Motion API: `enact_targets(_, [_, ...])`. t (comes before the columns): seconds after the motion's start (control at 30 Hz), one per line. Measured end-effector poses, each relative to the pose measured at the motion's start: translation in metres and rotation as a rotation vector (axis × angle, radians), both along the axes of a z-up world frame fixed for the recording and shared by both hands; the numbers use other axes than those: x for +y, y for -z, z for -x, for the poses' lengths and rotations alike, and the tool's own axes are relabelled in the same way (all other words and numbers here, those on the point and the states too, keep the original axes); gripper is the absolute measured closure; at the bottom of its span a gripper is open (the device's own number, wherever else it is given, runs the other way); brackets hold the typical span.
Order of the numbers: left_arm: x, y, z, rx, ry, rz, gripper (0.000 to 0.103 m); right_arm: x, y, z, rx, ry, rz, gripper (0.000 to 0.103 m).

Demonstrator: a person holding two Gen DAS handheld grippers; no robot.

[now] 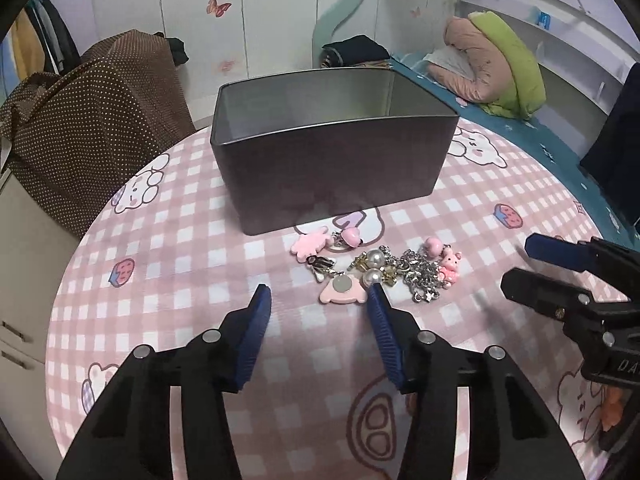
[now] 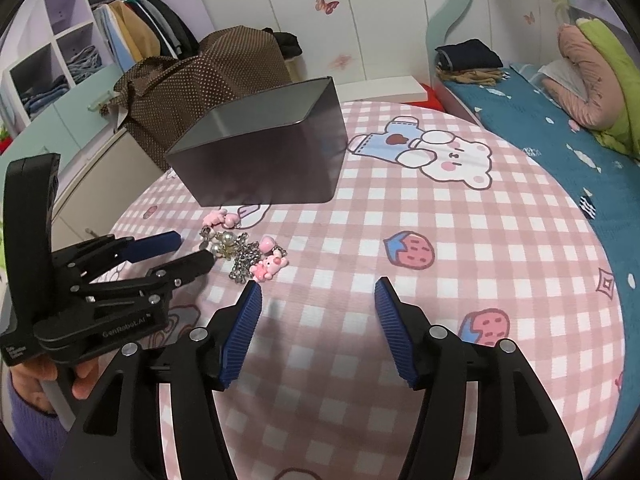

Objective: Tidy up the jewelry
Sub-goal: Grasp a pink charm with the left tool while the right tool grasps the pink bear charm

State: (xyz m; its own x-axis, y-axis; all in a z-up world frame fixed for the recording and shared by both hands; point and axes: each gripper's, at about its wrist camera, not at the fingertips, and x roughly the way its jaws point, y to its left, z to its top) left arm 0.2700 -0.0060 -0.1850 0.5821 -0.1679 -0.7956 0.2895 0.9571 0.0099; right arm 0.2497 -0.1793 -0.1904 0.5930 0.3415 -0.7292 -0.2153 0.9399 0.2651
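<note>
An open dark metal tin [image 1: 328,176] stands on the pink checked tablecloth [image 1: 180,272]; its visible inside looks bare. It also shows in the right wrist view [image 2: 264,168]. A heap of jewelry [image 1: 376,272] lies just in front of it: pink charms, pearls, a silver chain, a pink bear charm [image 1: 450,270]. The heap shows in the right wrist view [image 2: 244,248] too. My left gripper [image 1: 318,294] is open and empty, its tips just short of the heap. My right gripper [image 2: 318,284] is open and empty, to the right of the heap.
A brown dotted bag [image 1: 100,120] sits on a cabinet past the table's left edge. A bed with blue cover [image 2: 560,128] and pink and green bedding [image 1: 496,68] lies to the right. Open shelves with clothes [image 2: 80,48] stand at the far left.
</note>
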Motion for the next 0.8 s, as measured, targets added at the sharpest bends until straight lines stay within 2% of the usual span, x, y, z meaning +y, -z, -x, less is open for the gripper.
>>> enact_targets(0.13, [-0.002, 0.0, -0.002, -0.01, 0.014, 0.001, 0.063, 0.003, 0.001, 0.0, 0.006, -0.009, -0.001, 0.045])
enact_targets(0.17, [-0.002, 0.0, -0.002, -0.011, 0.016, 0.001, 0.069, 0.004, 0.001, 0.0, 0.006, -0.011, 0.001, 0.045])
enact_targets(0.2, [-0.003, -0.001, -0.003, -0.015, 0.022, 0.002, 0.08, 0.005, 0.001, 0.0, 0.006, -0.013, 0.004, 0.045])
enact_targets(0.37, [-0.002, -0.001, -0.001, -0.019, 0.028, -0.002, 0.081, 0.016, 0.003, -0.004, 0.013, -0.034, 0.044, 0.045])
enact_targets(0.47, [0.002, -0.001, 0.003, -0.018, 0.023, 0.007, 0.081, 0.024, 0.003, -0.007, 0.005, -0.049, 0.102, 0.045])
enact_targets(0.67, [0.015, -0.009, 0.015, -0.035, 0.005, 0.044, 0.081, 0.039, 0.002, -0.017, -0.006, -0.072, 0.178, 0.046])
enact_targets(0.8, [0.019, -0.012, 0.017, -0.04, 0.0, 0.059, 0.081, 0.049, 0.002, -0.024, 0.002, -0.102, 0.2, 0.057])
